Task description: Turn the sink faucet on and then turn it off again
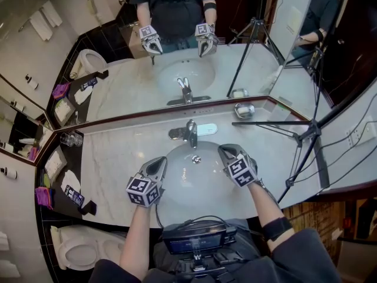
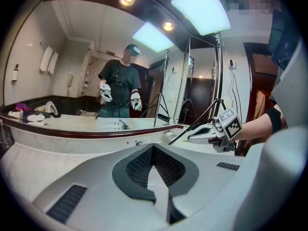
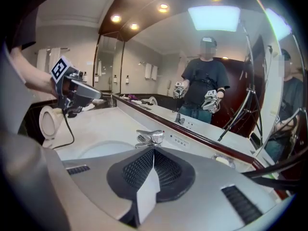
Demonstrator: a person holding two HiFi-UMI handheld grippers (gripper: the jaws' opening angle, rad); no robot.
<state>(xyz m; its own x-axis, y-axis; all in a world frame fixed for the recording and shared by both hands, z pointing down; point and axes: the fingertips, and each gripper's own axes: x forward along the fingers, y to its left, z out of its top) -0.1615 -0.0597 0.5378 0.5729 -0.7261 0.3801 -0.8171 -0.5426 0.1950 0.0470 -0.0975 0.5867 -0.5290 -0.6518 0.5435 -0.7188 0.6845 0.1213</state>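
Note:
The chrome faucet [image 1: 189, 132] stands at the back of the white oval basin [image 1: 177, 187], its lever pointing toward me; I see no stream of water. My left gripper [image 1: 160, 161] hovers over the basin's left side, shut and empty, apart from the faucet. My right gripper [image 1: 226, 152] hovers over the basin's right side, also shut with nothing between its fingers. In the right gripper view the faucet [image 3: 150, 137] sits just beyond the closed tips of the right gripper [image 3: 154, 150], and the left gripper [image 3: 79, 93] shows at the left. The left gripper view shows the left gripper [image 2: 153, 148] aimed at the mirror.
A large mirror [image 1: 177, 52] runs behind the marble counter [image 1: 118, 158]. A black tripod [image 1: 300, 137] stands on the counter's right. A soap dish [image 1: 244, 109] sits behind the faucet's right; glasses [image 1: 70, 139] stand far left. A toilet [image 1: 76, 252] is lower left.

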